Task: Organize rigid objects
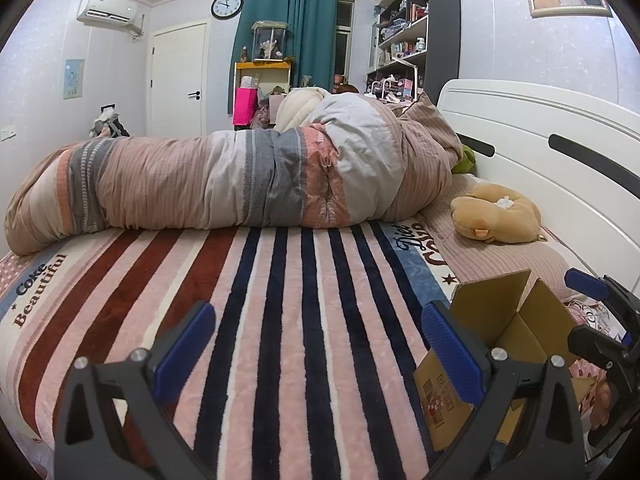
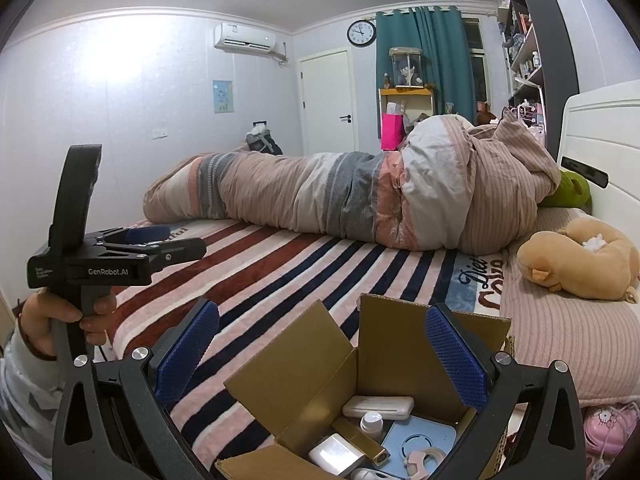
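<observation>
1. The cardboard box (image 2: 360, 392) sits open on the bed's near right corner, its flaps up. The right wrist view looks down into it, but the bottom edge of the picture cuts off its near side.
2. Inside lie a white case (image 2: 378, 407), a small white bottle (image 2: 371, 424), a gold bar-shaped thing (image 2: 360, 438), a white block (image 2: 336, 454) and a pale blue square device (image 2: 420, 438). A pinkish curved piece at the bottom edge is too cropped to name, perhaps a clip.
3. From the left wrist view the box (image 1: 496, 320) shows only its flaps and printed side; its contents are hidden.
4. The right gripper (image 2: 322, 354) hangs over the box with its blue pads spread wide and nothing between them.
5. The left gripper (image 1: 316, 352) is also spread wide and holds nothing, above the striped blanket (image 1: 280, 300). In the right wrist view it (image 2: 160, 240) appears side-on, a hand (image 2: 60, 314) on its grip.
6. A rolled quilt (image 1: 240, 176) lies across the bed, and a tan plush toy (image 1: 496, 212) sits near the white headboard (image 1: 540, 128).
7. Behind stand a door (image 1: 178, 80), teal curtains (image 1: 288, 32), a wall clock (image 1: 227, 5), an air conditioner (image 1: 108, 8) and crowded shelves (image 1: 412, 32).
</observation>
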The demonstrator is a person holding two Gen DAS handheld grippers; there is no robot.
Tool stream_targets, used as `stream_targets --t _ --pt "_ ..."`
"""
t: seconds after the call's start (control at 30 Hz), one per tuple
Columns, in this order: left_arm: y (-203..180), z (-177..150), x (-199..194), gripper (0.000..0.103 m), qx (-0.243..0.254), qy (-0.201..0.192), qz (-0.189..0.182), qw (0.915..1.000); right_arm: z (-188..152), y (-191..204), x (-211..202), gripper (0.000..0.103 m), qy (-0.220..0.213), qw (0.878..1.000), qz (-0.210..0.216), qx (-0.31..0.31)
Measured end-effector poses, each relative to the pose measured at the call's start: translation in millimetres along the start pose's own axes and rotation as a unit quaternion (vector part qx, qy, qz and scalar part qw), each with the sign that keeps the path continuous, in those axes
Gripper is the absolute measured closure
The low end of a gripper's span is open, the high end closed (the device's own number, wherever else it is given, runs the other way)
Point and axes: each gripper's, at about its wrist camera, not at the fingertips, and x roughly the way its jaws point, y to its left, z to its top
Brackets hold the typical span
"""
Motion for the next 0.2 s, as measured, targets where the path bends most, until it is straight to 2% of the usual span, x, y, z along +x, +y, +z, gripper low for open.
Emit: stream_targets --t 0.2 --pt "1.9 -0.5 -0.9 0.001 -0.003 -0.001 0.002 1.0000 -0.6 1.3 -0.4 0.000 0.000 1.000 -0.001 0.001"
